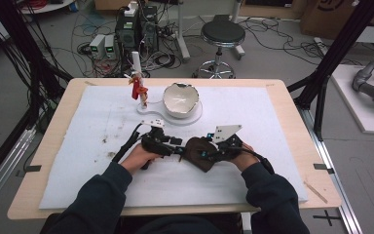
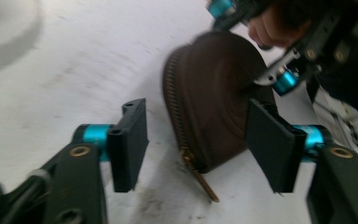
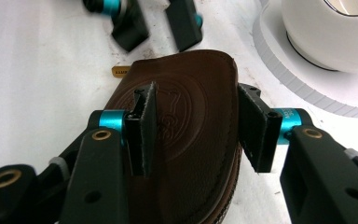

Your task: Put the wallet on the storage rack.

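A brown leather zip pouch (image 1: 199, 153) rests on the white mat, in front of the person. My right gripper (image 1: 210, 151) comes in from the right and is shut on it: in the right gripper view one pad (image 3: 142, 135) presses on the embossed face of the pouch (image 3: 186, 107) and the other sits against its edge. My left gripper (image 1: 177, 146) faces it from the left and stands open. In the left gripper view its jaws (image 2: 200, 144) straddle the pouch's (image 2: 214, 93) zipper end. The brass zipper pull (image 2: 205, 184) hangs down toward the mat.
A white bowl (image 1: 180, 100) on a round white base stands at the back of the mat (image 1: 253, 112). Beside it on the left is a thin white post with a red figure (image 1: 139, 90). Dark specks dot the mat's left part. A stool (image 1: 222, 34) stands beyond the table.
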The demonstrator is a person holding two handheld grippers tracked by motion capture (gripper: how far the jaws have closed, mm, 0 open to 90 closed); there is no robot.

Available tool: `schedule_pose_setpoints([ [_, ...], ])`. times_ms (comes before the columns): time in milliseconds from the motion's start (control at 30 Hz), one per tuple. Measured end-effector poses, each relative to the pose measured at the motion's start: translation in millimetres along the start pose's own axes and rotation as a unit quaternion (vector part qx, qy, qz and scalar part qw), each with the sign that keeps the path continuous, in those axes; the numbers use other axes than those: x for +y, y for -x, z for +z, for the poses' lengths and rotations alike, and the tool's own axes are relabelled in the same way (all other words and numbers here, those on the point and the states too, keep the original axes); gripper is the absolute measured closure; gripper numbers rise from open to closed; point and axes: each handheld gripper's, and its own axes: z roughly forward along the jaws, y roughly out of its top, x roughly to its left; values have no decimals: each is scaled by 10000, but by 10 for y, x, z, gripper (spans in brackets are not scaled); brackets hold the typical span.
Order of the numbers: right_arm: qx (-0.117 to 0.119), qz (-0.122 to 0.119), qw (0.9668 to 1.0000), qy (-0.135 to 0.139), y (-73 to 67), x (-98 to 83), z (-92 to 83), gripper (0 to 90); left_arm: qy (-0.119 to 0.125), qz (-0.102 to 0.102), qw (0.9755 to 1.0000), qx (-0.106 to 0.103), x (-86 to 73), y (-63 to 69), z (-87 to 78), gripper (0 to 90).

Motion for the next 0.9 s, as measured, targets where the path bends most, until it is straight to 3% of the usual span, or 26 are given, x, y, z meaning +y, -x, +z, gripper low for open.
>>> schedule_pose_setpoints([
  [133,91,141,9998,45,27,-13,10,534,53,-80,9997,-224,14,10,65,429],
  [200,117,227,9997,43,39,-20,15,537,35,-47,9997,-257,14,13,63,499],
  [433,183,411,9990,57,72,-40,32,547,-16,-93,10000,11,19,13,61,709],
  [633,225,659,9976,18,99,-63,55,522,-58,87,9999,93,27,46,53,721],
  [733,225,1158,9930,-29,143,-114,84,422,-22,299,9995,77,50,99,36,717],
  [800,253,1245,9919,-24,155,-121,81,407,-22,365,9993,81,55,113,31,717],
  [833,420,1661,9852,-6,198,-156,89,373,-15,478,9988,87,60,133,23,717],
  [867,505,1811,9822,-4,217,-171,92,368,-8,521,9986,73,61,136,21,717],
  [900,505,1811,9822,-4,217,-171,92,368,-8,521,9986,73,61,136,21,717],
])
